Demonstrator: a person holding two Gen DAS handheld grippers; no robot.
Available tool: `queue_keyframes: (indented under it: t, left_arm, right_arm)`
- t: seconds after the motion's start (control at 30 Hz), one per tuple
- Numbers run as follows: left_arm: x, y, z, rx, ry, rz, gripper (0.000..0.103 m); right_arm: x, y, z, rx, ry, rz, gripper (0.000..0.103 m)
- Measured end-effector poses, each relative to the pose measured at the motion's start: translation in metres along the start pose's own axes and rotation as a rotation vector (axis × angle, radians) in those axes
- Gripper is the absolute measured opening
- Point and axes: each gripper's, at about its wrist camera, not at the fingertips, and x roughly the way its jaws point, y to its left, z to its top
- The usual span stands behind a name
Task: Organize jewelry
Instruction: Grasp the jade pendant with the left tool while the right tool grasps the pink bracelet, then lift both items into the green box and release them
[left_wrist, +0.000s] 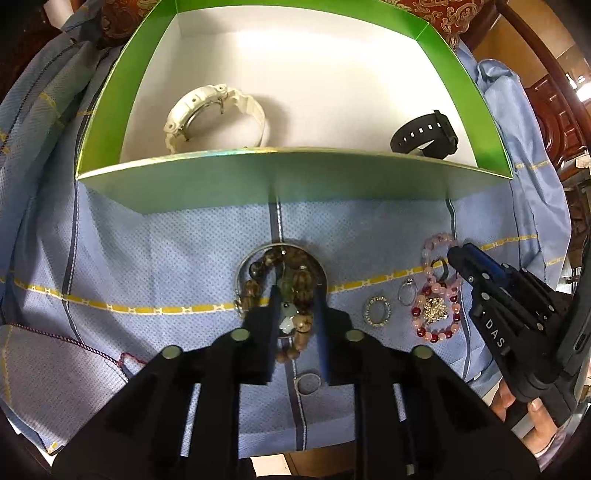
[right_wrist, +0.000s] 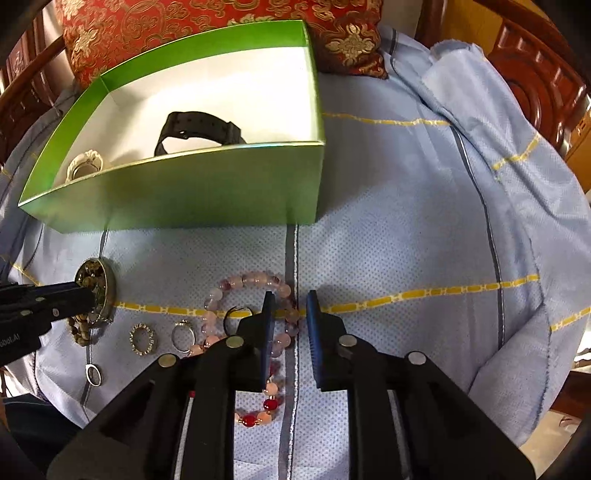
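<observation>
Green box (left_wrist: 288, 173) holds white watch (left_wrist: 216, 118), black watch (left_wrist: 424, 136). Bracelets, rings outside box. Left tongs (left_wrist: 297, 306) straddle brown bead bracelet (left_wrist: 295, 295), grip uncertain; right tongs (right_wrist: 290, 321) parted, empty.

The box (left_wrist: 288, 173) sits on the cloth (left_wrist: 166, 258) in the upper middle of the left wrist view. Two watches (left_wrist: 218, 118) lie inside it, one left, one right. Below the box, a heap of bead bracelets (left_wrist: 291, 295) lies mid-frame, with rings (left_wrist: 376, 311) and more bracelets (left_wrist: 439, 295) to its right.

Green box (left_wrist: 295, 173) (white inside), blk watch (left_wrist: 424, 136)
</observation>
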Motion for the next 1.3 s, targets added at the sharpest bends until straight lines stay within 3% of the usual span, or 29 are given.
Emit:
queue_keyframes:
  t: [0.1, 0.2, 0.27, 0.53, 0.83, 1.03, 1.13, 1.17, 1.3]
  left_arm:
    - [-0.003, 0.000, -0.001, 0.002, -0.007, 0.000, 0.017]
    - [-0.012, 0.002, -0.001, 0.000, -0.033, -0.019, 0.016]
    - [-0.020, 0.004, -0.001, 0.000, -0.055, -0.036, 0.001]
    - [-0.025, 0.009, 0.000, -0.010, -0.062, -0.038, 0.001]
    - [0.003, 0.007, 0.003, 0.005, 0.008, 0.049, 0.018]
    - [0.007, 0.002, 0.007, 0.005, 0.007, 0.053, 0.018]
    - [0.002, 0.008, 0.006, 0.002, -0.008, 0.051, 0.007]
    - [-0.001, 0.011, 0.005, -0.001, -0.015, 0.050, 0.006]
    - [-0.025, 0.013, 0.004, -0.008, -0.082, 0.033, 0.006]
  right_arm:
    - [-0.002, 0.007, -0.003, -0.030, -0.007, -0.002, 0.008]
    - [-0.004, 0.006, -0.004, -0.022, -0.005, 0.013, 0.008]
    - [-0.009, 0.005, -0.004, -0.019, -0.011, 0.023, 0.008]
    - [-0.032, 0.004, 0.000, -0.016, -0.054, 0.035, 0.008]
    - [-0.018, 0.004, -0.005, -0.017, -0.016, 0.026, 0.008]
    - [-0.010, 0.005, -0.005, -0.026, -0.001, -0.006, 0.013]
    - [-0.006, 0.006, -0.007, -0.039, 0.000, -0.002, 0.012]
    - [-0.006, 0.007, -0.007, -0.044, 0.001, 0.002, 0.008]
    - [-0.018, 0.010, -0.007, -0.049, -0.017, 0.018, 0.008]
